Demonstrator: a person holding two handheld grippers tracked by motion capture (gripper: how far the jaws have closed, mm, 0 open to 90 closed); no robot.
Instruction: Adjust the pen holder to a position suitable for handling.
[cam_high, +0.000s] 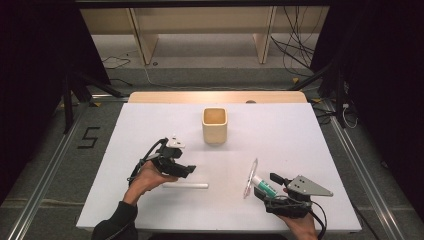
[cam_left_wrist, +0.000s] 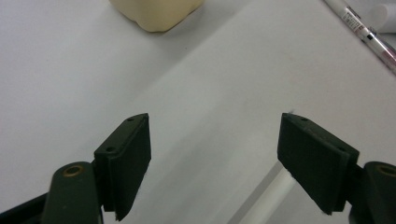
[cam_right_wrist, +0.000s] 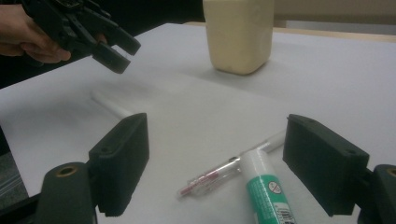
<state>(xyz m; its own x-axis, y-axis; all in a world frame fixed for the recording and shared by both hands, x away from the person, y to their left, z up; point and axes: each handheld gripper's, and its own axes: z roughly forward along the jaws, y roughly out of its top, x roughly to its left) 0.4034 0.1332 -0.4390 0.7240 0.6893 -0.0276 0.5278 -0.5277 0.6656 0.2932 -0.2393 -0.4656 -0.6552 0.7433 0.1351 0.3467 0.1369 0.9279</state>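
1. White plastic stick (cam_high: 185, 185), thin and straight, lies flat on the worktop (cam_high: 150, 125) near the left side, just below the left tool (cam_high: 187, 171). Probably light and stiff, smooth, likely to roll or slip; best pinched across its middle, pads square to its length.
2. Left tool: jaws spread wide, nothing between them, hovering just above the stick, not touching it. In the left gripper view the stick (cam_left_wrist: 268, 198) runs under the right-hand pad.
3. Right tool (cam_high: 267, 187): jaws spread, holding nothing. Between and just ahead of them lie a clear pen (cam_right_wrist: 219, 175) and a green-and-white tube (cam_right_wrist: 264, 189), touching or nearly so, on the worktop's near right.
4. Cream square cup (cam_high: 215, 125) stands upright, far centre, open top, well apart from both tools.
5. Nothing between stick and cup. Only risk I see: the stick sits flat on the surface, so the pads may scrape the worktop or nudge it away before closing.
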